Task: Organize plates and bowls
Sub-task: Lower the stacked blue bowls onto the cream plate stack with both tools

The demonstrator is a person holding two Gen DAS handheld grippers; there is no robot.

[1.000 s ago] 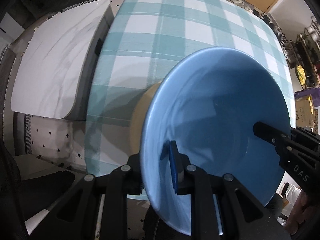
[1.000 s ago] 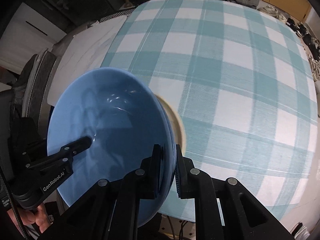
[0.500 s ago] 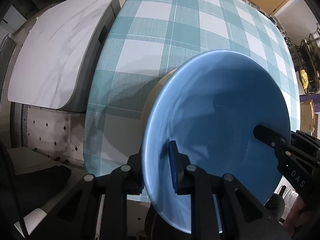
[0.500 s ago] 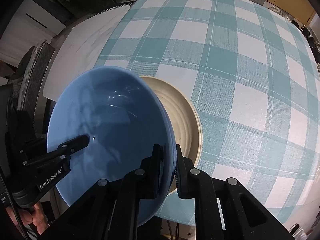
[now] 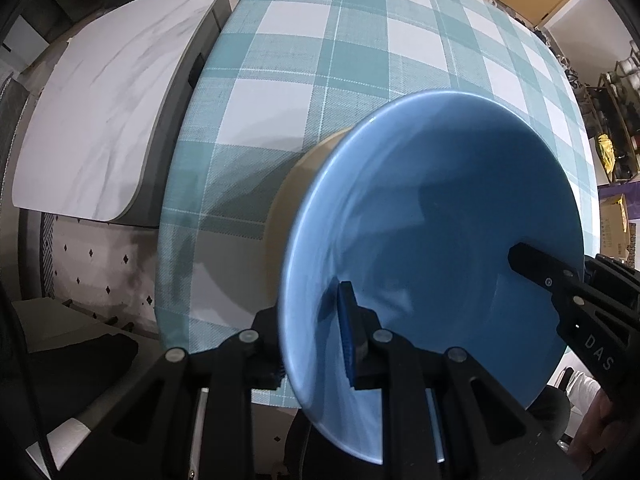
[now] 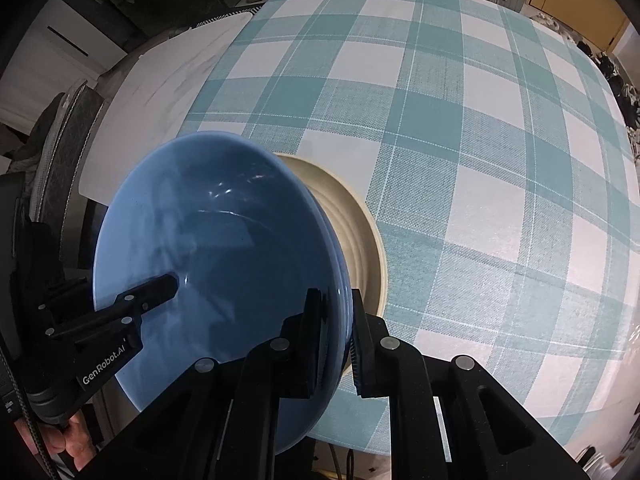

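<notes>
Both grippers hold one blue bowl [image 5: 432,232] by opposite sides of its rim, above the table's near corner. My left gripper [image 5: 316,336] is shut on the rim, one pad inside the bowl and one outside. My right gripper [image 6: 336,328] is shut on the other side of the blue bowl [image 6: 216,240] in the same way. Under the bowl lies a cream ridged plate [image 6: 352,224] on the checked cloth; the same cream plate [image 5: 292,204] shows as a sliver in the left wrist view. I cannot tell whether bowl and plate touch.
A teal and white checked tablecloth [image 6: 460,120] covers the table. A white marble-look side surface [image 5: 100,120] stands beside the table's left edge. Cabinets and cluttered shelves [image 5: 616,120] line the far walls. A person's fingers [image 6: 76,444] grip the left tool.
The bowl has sunk toward the near corner of the table, and the cream plate under it shows more at the bowl's edge. Both grips have stayed shut.
</notes>
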